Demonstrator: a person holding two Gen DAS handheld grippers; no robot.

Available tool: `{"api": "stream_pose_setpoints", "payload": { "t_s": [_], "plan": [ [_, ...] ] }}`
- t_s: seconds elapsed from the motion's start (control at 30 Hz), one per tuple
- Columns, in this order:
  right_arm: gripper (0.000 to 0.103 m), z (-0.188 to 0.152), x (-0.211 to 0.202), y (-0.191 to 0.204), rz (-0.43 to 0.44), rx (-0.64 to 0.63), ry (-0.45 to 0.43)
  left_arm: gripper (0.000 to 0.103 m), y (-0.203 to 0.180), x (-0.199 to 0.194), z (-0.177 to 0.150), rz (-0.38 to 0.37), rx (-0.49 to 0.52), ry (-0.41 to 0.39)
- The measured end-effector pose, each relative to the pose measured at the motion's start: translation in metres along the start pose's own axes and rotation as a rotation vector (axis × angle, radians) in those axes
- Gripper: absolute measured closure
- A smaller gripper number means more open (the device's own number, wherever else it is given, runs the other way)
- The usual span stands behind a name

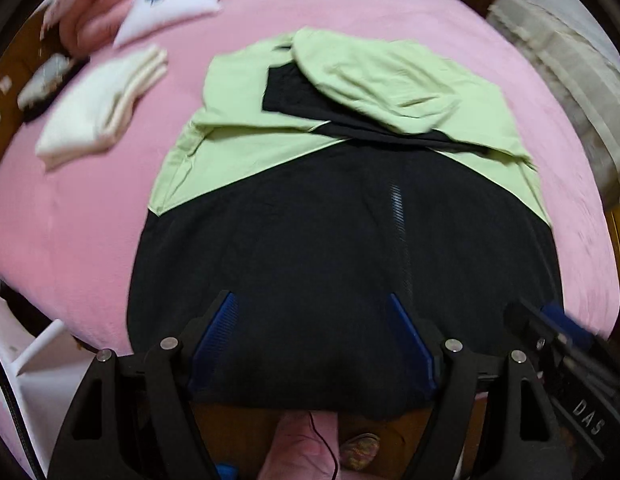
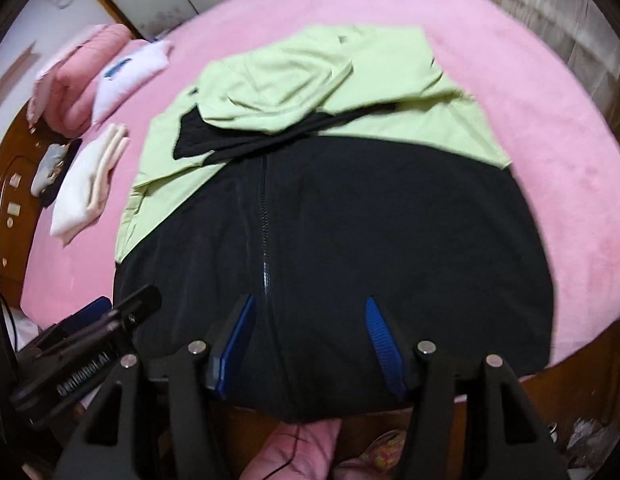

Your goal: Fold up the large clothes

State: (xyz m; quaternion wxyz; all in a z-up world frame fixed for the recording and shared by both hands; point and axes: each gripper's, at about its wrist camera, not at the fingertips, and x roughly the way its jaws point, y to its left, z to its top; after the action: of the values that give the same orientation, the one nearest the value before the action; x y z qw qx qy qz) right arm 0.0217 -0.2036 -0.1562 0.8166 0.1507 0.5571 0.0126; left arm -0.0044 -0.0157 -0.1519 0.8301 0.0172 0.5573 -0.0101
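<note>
A black and light-green zip jacket lies spread on the pink bed, its green hood and sleeves folded over the chest at the far end; it also shows in the right wrist view. My left gripper is open, its blue-padded fingers spread over the black hem near the bed's front edge. My right gripper is open too, its fingers astride the zipper at the hem. The right gripper shows at the right edge of the left view.
The pink bed cover surrounds the jacket. A folded white garment, a white pillow with a blue mark and a rolled pink blanket lie at the far left. A wooden bed frame runs along the left.
</note>
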Motion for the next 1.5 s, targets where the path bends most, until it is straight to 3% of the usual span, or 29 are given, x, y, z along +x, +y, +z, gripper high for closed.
{"api": "stream_pose_setpoints", "payload": {
  "t_s": [0.07, 0.23, 0.4, 0.6, 0.83, 1.03, 1.17, 1.37, 1.5],
  "plan": [
    [0.041, -0.009, -0.017, -0.002, -0.008, -0.018, -0.039, 0.025, -0.009, -0.019, -0.013, 0.004, 0.033, -0.033],
    [0.040, -0.023, -0.041, -0.015, 0.071, 0.050, -0.078, 0.024, -0.019, -0.052, -0.033, 0.027, 0.076, -0.105],
    [0.040, -0.039, -0.047, -0.029, 0.105, 0.107, -0.099, 0.024, -0.006, -0.062, -0.047, 0.039, 0.024, -0.124],
    [0.040, -0.063, -0.041, -0.065, 0.162, 0.197, -0.125, 0.024, 0.028, -0.042, -0.071, 0.058, -0.085, -0.097],
    [0.040, -0.089, -0.026, -0.135, 0.106, 0.271, -0.186, 0.024, 0.084, -0.006, -0.110, 0.108, -0.165, -0.104],
    [0.040, -0.100, -0.007, -0.196, 0.090, 0.284, -0.161, 0.024, 0.137, 0.022, -0.133, 0.041, -0.291, -0.089],
    [0.040, -0.105, 0.004, -0.226, 0.076, 0.277, -0.175, 0.024, 0.153, 0.035, -0.138, 0.036, -0.284, -0.100],
    [0.040, -0.100, 0.027, -0.239, 0.064, 0.175, -0.142, 0.024, 0.162, 0.049, -0.140, 0.002, -0.225, -0.117],
    [0.044, -0.093, 0.042, -0.245, 0.055, 0.171, -0.099, 0.024, 0.173, 0.056, -0.143, -0.046, -0.295, -0.109]
  ]
}}
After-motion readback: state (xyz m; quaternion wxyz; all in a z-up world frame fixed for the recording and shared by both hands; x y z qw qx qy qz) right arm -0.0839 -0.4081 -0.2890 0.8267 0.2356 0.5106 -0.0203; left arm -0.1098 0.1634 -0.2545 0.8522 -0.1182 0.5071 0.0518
